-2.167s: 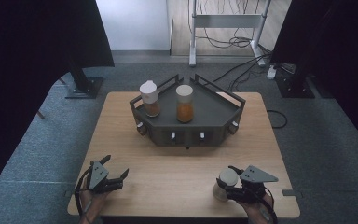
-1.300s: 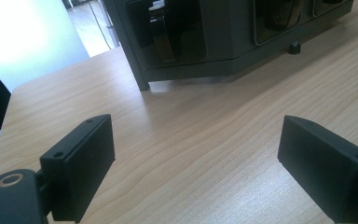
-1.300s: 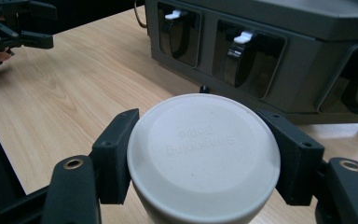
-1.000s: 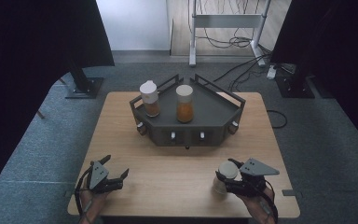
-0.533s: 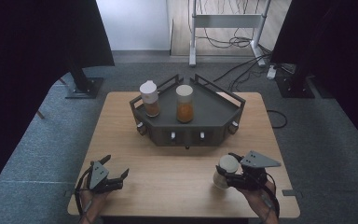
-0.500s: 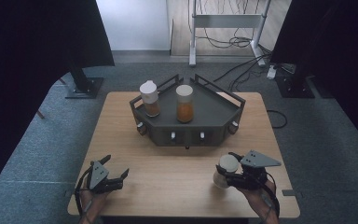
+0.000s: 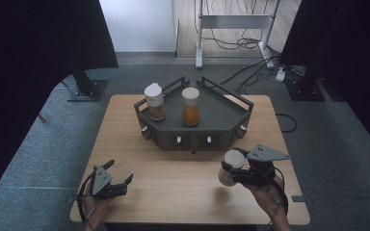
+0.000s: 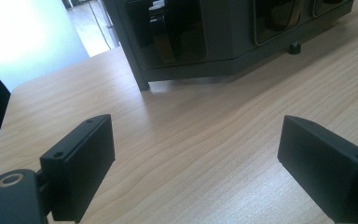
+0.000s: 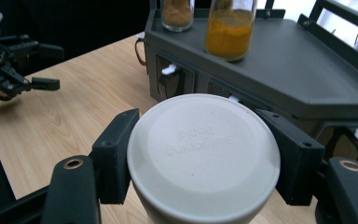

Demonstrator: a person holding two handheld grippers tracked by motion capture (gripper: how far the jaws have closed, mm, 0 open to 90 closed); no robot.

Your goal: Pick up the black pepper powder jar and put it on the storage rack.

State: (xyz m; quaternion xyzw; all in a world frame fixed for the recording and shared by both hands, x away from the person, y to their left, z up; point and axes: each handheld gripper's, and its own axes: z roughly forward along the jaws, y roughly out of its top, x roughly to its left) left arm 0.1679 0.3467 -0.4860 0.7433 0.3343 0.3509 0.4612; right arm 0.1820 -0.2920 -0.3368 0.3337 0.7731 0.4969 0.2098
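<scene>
Right gripper clamped on white-lidded jar, now lifted off table, nearer grey rack than a second ago; likely headed beside two jars there. Left gripper idle, jaws wide, empty.

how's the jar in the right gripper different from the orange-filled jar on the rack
The held jar is off the table, clamped in the right gripper; the orange jar stands free on the dark rack. The held jar is tilted, the orange jar upright. The orange jar's filling shows; the held jar's doesn't. Both have pale round lids.
</scene>
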